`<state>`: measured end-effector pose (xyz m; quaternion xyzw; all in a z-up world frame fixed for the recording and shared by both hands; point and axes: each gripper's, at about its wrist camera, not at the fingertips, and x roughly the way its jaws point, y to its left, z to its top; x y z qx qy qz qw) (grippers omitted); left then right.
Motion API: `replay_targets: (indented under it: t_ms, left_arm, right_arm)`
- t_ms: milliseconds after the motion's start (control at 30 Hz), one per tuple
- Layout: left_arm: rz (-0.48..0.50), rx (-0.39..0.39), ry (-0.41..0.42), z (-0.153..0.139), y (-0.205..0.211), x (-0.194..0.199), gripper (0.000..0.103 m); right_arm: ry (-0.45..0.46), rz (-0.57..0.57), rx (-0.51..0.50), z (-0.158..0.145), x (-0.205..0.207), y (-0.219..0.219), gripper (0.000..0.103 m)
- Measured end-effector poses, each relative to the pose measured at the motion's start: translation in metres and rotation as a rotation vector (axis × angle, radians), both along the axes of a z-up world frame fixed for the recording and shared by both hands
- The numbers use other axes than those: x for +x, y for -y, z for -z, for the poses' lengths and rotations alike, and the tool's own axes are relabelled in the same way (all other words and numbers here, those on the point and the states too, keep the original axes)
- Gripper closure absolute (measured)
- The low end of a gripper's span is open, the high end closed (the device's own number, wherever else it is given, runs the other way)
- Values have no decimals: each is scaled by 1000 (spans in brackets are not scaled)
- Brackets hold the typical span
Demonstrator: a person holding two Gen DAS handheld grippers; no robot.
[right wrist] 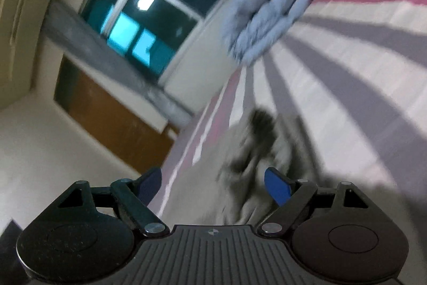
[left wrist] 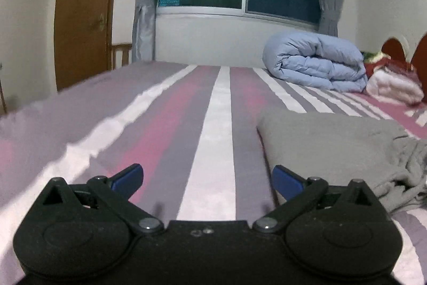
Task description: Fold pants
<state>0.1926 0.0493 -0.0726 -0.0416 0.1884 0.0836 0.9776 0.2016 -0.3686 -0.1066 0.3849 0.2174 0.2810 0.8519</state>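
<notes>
Grey pants (left wrist: pixel 341 148) lie on the striped bed (left wrist: pixel 186 111), to the right of my left gripper (left wrist: pixel 206 182), smooth at the far part and bunched at the near right. The left gripper is open and empty, low over the sheet, its right finger beside the pants' left edge. In the tilted, blurred right wrist view the grey pants (right wrist: pixel 240 170) lie rumpled just ahead of my right gripper (right wrist: pixel 213 187), which is open with nothing between its blue fingers.
A rolled light-blue duvet (left wrist: pixel 317 60) lies at the bed's far right, with white and red bedding (left wrist: pixel 392 82) beside it by the headboard. A window with grey curtains (left wrist: pixel 144 4) and a wooden door (left wrist: pixel 82 12) stand behind the bed.
</notes>
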Motion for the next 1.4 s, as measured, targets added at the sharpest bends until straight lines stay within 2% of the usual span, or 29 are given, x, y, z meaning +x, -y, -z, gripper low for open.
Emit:
replay_targets:
  t_ms: [67,167,267,300,333,367,400,433,500,567,633,700,767,800,867,967,1000,1067,1100,1167,1200,1233,1267,1367,1400]
  left_arm:
    - [8,-72,-49,7,-7,2,6]
    - [10,-91,-66,10,-12,8,6]
    - [-17,-182,-85,17,-29,13,6]
    - [-26,-210,-85,19,-36,14,6]
    - [-37,-238,-86,20,-42,14,6]
    - [-42,-255,-87,22,-46,14,6]
    - [-46,-267,-86,23,-49,13,6]
    - [-48,-271,-85,24,-52,14,6]
    - [-44,-272,-89,26,-53,15,6]
    - [-41,-266,-91,26,-52,15,6]
    - [-35,-259,-91,26,-52,15,6]
    - [-32,-250,-95,26,-51,15,6]
    - [-34,-242,-97,26,-51,15,6]
    - [-36,-241,-99,27,-51,14,6]
    - [-41,-238,-101,27,-52,13,6]
    - [-47,-236,-105,27,-53,11,6]
    - [-48,-234,-108,27,-53,11,6]
    - [-54,-233,-107,27,-53,11,6]
    - [-57,-234,-108,28,-52,10,6]
    - [-60,-229,-108,27,-51,10,6]
    - [-60,-227,-107,27,-51,10,6]
    - [-60,-228,-107,27,-51,9,6]
    - [-60,-228,-108,27,-51,9,6]
    - [-61,-226,-107,27,-51,9,6]
    - [-60,-226,-108,27,-51,9,6]
  right_arm:
    - [-6,-30,-20,2,3,-13,19]
    - [-37,-20,-75,5,12,-29,19]
    - [-55,-13,-82,7,25,-34,21]
    - [-52,-11,-87,6,29,-36,26]
    - [-55,2,-110,6,34,-38,40]
    - [-68,17,-139,6,37,-39,50]
    - [-88,36,-174,5,42,-40,79]
    - [-112,38,-191,6,49,-40,83]
    - [-115,28,-204,2,55,-40,84]
    - [-60,32,-163,-7,50,-35,85]
    - [-22,85,-119,-15,40,-23,86]
    - [-48,137,-102,-5,41,-11,86]
    - [-165,149,-90,20,52,-2,86]
    - [-196,159,-39,31,54,5,86]
    - [-200,183,1,34,52,11,86]
    - [-165,181,-35,28,48,8,86]
    - [-173,180,-58,32,51,7,86]
    - [-207,157,-12,35,54,9,84]
    - [-193,148,18,31,49,14,78]
    - [-148,171,2,19,38,15,50]
    - [-128,177,-3,15,30,17,25]
    - [-121,182,-4,13,24,17,19]
    - [-117,168,8,13,21,17,19]
    - [-186,125,51,24,25,16,20]
    - [-211,110,74,29,28,16,24]
